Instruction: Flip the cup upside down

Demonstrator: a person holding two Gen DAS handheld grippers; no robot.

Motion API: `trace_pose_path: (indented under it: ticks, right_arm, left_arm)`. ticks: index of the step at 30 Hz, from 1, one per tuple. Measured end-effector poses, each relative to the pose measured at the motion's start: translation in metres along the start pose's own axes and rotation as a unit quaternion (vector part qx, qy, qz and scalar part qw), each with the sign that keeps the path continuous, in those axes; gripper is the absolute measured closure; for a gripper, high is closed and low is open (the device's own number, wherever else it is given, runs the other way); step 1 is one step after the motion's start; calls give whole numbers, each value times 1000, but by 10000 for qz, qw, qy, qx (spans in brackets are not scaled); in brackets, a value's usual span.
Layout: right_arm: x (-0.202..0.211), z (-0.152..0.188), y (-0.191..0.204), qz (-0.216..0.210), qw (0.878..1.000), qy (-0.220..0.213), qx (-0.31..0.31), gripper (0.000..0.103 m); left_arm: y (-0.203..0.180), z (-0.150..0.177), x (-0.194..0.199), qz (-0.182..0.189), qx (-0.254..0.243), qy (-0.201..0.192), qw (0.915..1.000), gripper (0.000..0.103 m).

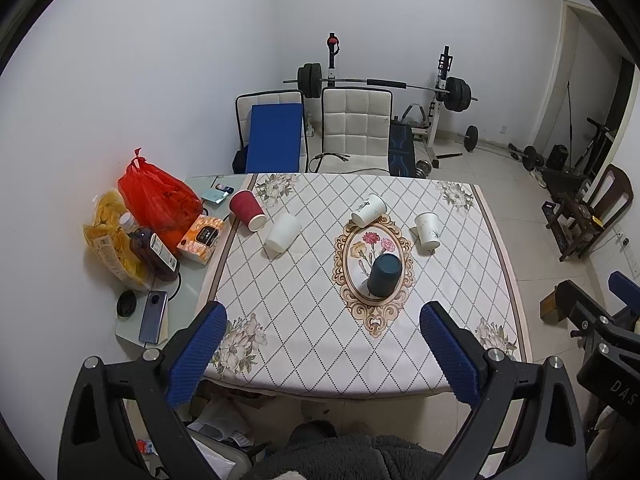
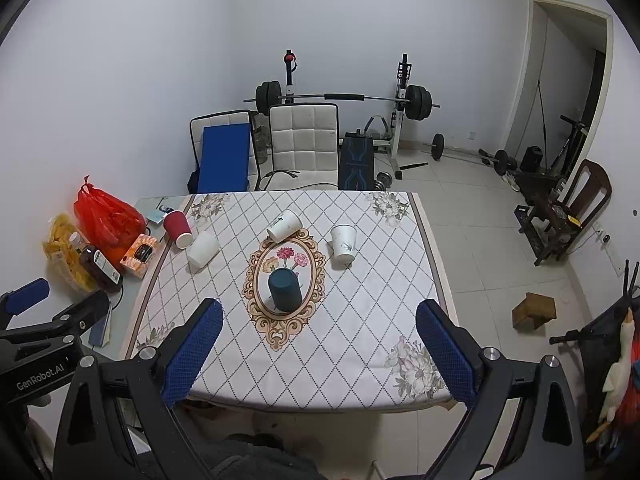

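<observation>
Hovering at the lower edge of each frame, both tongs are spread wide and hold nothing: left tongs (image 1: 322, 344) and right tongs (image 2: 318, 342), blue ribbed pads (image 1: 198, 354) apart over the near edge of the counter (image 1: 400, 368).

Dark teal cylindrical cup (image 1: 385, 275) stands mouth-down at frame centre, on the oval floral medallion of the diamond-patterned cloth; same cup (image 2: 285, 285) in the right wrist view, just above the gap between the pads.

Other cups, upper half of the counter:
- white paper cup with black print (image 1: 369, 209), lying on its side at the medallion's top edge
- white paper cup (image 1: 428, 230) to its right, mouth up
- plain white cup (image 1: 283, 232), left of centre, on its side
- red ribbed paper cup (image 1: 247, 211), on its side, just beside the plain white one

Far left: red plastic bag (image 1: 158, 196), orange tissue box (image 1: 201, 238).
</observation>
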State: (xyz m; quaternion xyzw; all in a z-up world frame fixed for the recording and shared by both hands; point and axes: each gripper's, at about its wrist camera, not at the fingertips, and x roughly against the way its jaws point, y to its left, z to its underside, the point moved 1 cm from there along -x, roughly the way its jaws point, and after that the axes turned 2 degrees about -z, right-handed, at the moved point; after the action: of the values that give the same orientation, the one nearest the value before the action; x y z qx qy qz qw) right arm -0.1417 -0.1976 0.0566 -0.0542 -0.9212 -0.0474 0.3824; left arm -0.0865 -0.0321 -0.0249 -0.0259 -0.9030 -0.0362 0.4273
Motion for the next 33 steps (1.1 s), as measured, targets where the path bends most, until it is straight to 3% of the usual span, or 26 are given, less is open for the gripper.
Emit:
trace_pose_path:
  ticks: [33]
  right_arm:
    - [0,3,3,-48,9999,90,27,4]
  left_arm:
    - [2,-2,0,38,8,54,10000,4]
